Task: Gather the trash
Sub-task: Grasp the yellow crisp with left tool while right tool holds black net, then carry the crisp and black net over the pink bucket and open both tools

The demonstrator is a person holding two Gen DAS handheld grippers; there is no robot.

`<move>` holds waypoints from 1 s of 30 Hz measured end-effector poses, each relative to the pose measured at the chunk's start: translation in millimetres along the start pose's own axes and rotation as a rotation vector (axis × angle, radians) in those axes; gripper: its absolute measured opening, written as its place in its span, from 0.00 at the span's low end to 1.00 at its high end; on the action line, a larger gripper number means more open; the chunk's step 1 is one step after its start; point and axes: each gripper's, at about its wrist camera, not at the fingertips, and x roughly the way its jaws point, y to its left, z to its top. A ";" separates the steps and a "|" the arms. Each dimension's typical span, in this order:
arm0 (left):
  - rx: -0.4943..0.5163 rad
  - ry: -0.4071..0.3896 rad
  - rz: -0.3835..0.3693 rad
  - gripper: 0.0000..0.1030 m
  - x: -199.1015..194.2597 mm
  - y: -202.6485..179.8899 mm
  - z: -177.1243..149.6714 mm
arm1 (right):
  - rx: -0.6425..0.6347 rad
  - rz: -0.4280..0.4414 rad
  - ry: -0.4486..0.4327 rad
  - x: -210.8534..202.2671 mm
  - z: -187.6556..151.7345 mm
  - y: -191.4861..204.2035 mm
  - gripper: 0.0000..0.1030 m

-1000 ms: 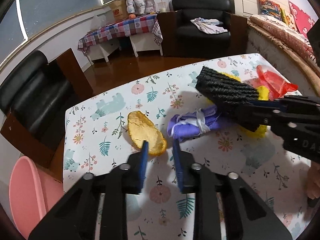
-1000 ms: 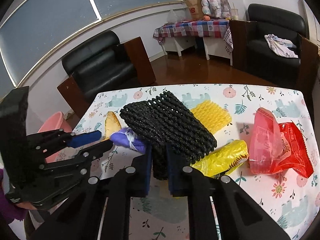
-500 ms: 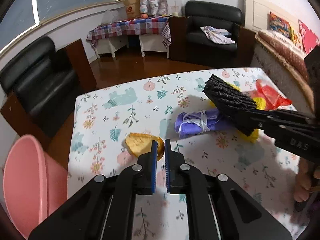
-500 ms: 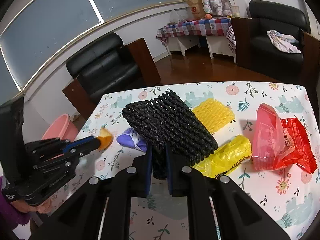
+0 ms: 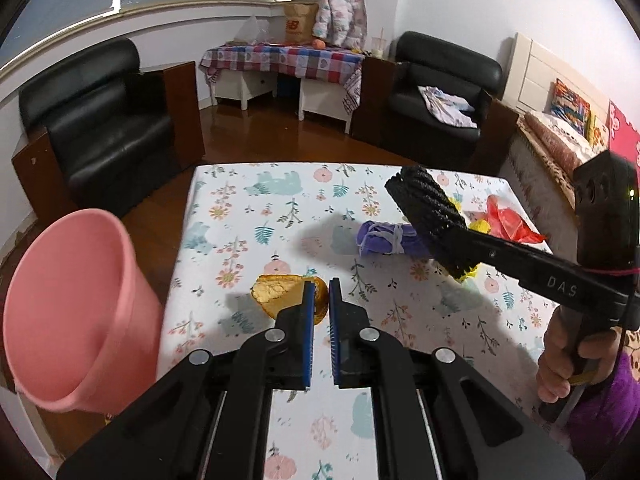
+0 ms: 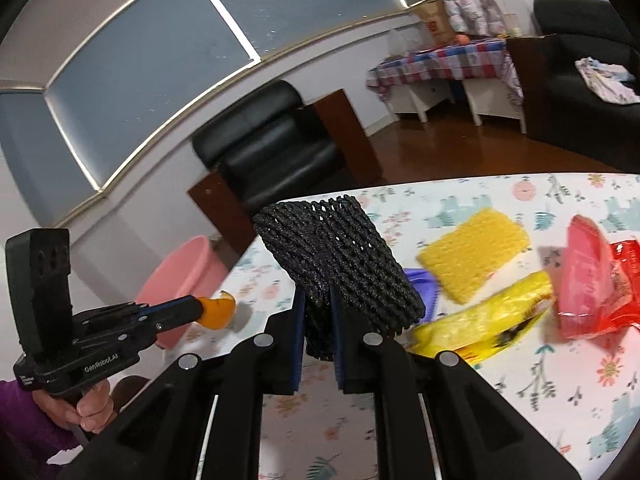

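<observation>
Your left gripper (image 5: 319, 294) is closed on the orange curved fruit peel (image 5: 276, 294), lifted above the floral table (image 5: 248, 216). Your right gripper (image 6: 317, 308) clamps the black foam net sleeve (image 6: 340, 260). I judge you should carry both to the pink plastic bucket (image 5: 68, 300) beside the table and release there.

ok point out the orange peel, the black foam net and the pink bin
orange peel (image 5: 276, 294), left wrist view, on its pale inner side left of the fingers
black foam net (image 6: 340, 256), right wrist view, middle of the mesh
pink bin (image 5: 60, 300), left wrist view, on its inner wall
</observation>
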 end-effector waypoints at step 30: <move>-0.202 -0.098 0.054 0.06 -67.0 64.9 -24.8 | -0.109 -0.019 0.077 9.4 -27.0 121.5 0.11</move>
